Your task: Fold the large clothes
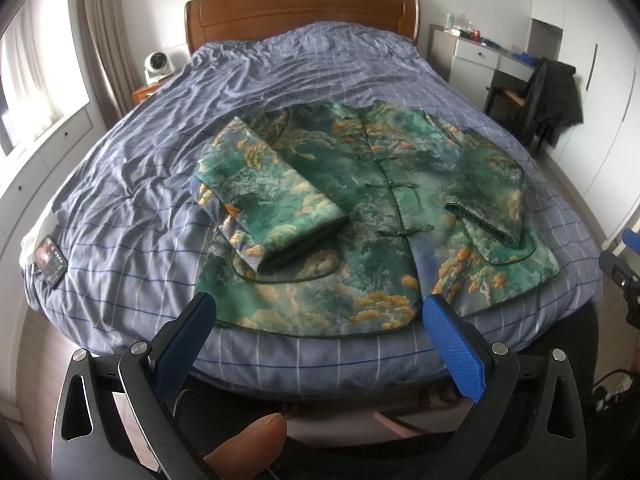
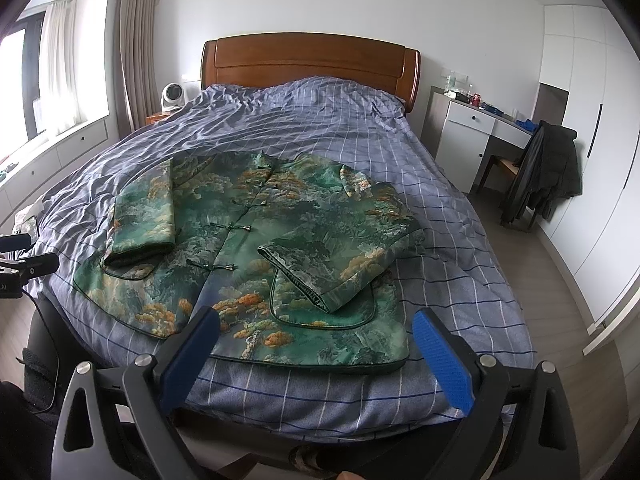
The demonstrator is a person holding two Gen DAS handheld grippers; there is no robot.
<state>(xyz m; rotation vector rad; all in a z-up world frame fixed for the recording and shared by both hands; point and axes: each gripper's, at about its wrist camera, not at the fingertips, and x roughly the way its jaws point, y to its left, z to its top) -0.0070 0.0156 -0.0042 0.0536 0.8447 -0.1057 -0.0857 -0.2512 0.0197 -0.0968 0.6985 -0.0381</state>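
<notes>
On the near half of the bed (image 1: 120, 184), a green jacket (image 1: 360, 208) with orange and grey cloud-like print lies face up on the blue checked cover, its collar toward the far wooden headboard (image 1: 300, 8) and its hem close to the near edge. Small knot buttons run down the middle of the front. Both sleeves are folded inward across the body: the left sleeve (image 1: 264, 196) lies slanted over the left front, its cuff pointing near and toward the middle, and the right sleeve (image 1: 488, 216) lies over the right front, its cuff open toward the centre. Below the hem, the left tongs (image 1: 318, 320) hover wide apart with nothing between the blue pads, over the near edge of the bed by the left and middle part of the hem. From the other camera, the right tongs (image 2: 316, 334) are likewise spread wide and empty, above the near right part of the hem, not touching the cloth. A phone (image 1: 50, 260) rests on the cover at the left edge of the bed. Far right, a dark coat (image 2: 548, 168) hangs over a chair beside a white tabletop (image 2: 492, 114) with drawers.
</notes>
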